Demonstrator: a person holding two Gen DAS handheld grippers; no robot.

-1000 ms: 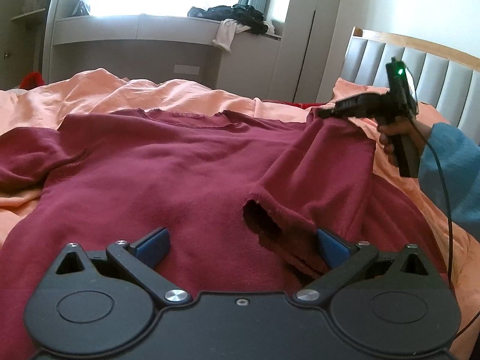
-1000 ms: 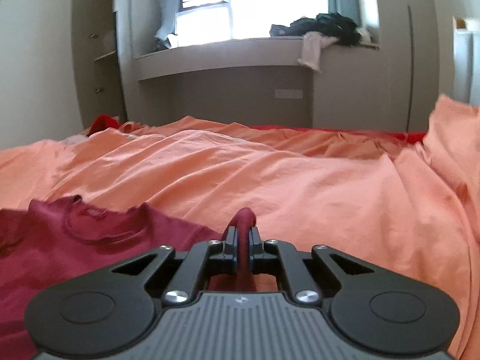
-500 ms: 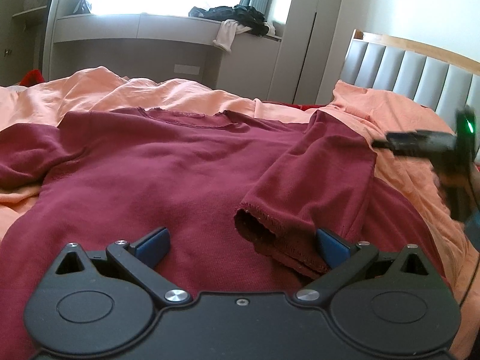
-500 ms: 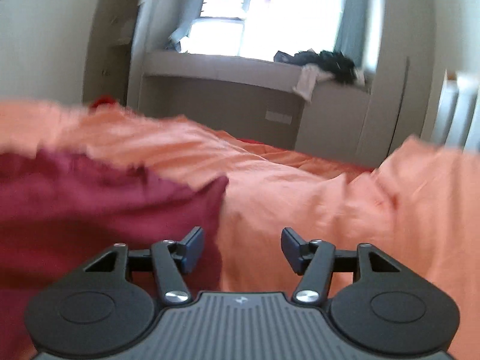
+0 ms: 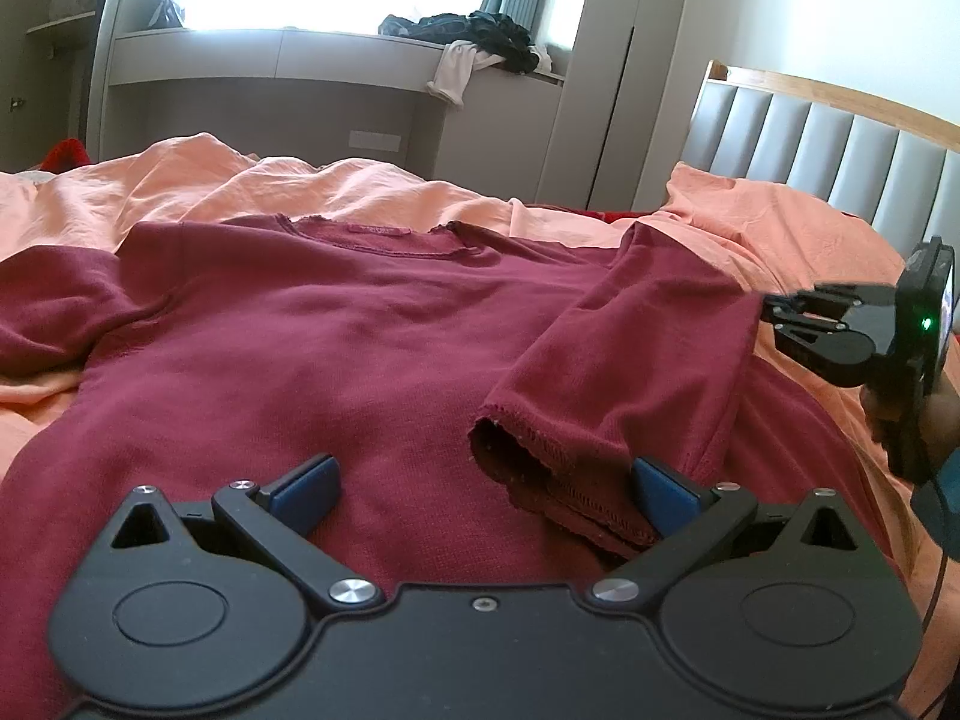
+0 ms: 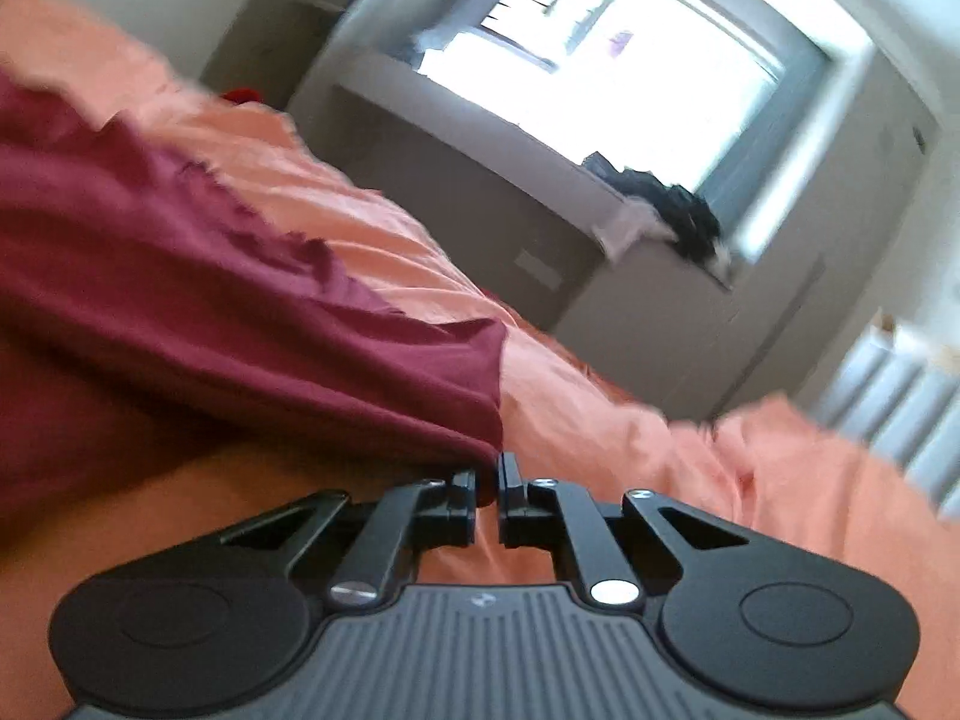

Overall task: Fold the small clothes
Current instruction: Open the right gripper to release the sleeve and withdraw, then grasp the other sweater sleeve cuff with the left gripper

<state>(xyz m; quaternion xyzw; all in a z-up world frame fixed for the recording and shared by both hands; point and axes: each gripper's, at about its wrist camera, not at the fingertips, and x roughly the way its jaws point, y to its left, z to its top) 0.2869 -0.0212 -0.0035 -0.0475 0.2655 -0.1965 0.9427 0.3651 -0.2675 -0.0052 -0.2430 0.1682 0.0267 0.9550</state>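
- Bedroom scene, seen from the two handheld grippers we carry: a maroon sweatshirt (image 5: 336, 348) lies front-up, spread across an orange bed cover (image 5: 252, 186).
- One sleeve (image 5: 612, 360) is already folded in over the chest, its cuff resting just in front of our left gripper (image 5: 480, 486). The opposite sleeve (image 5: 54, 324) is still stretched out to the side, and the body is not yet folded, so we judge the task to be at an early stage.
- Left gripper fingers stand wide apart and hold nothing; they hover low over the shirt.
- Right gripper (image 6: 487, 483) has its fingers drawn together, at the edge of the shirt. The view is blurred, so we cannot tell whether cloth is pinched between them.
- Containers: none in view. A loose pile of dark clothes (image 5: 474, 36) sits on the window ledge (image 5: 270, 51).
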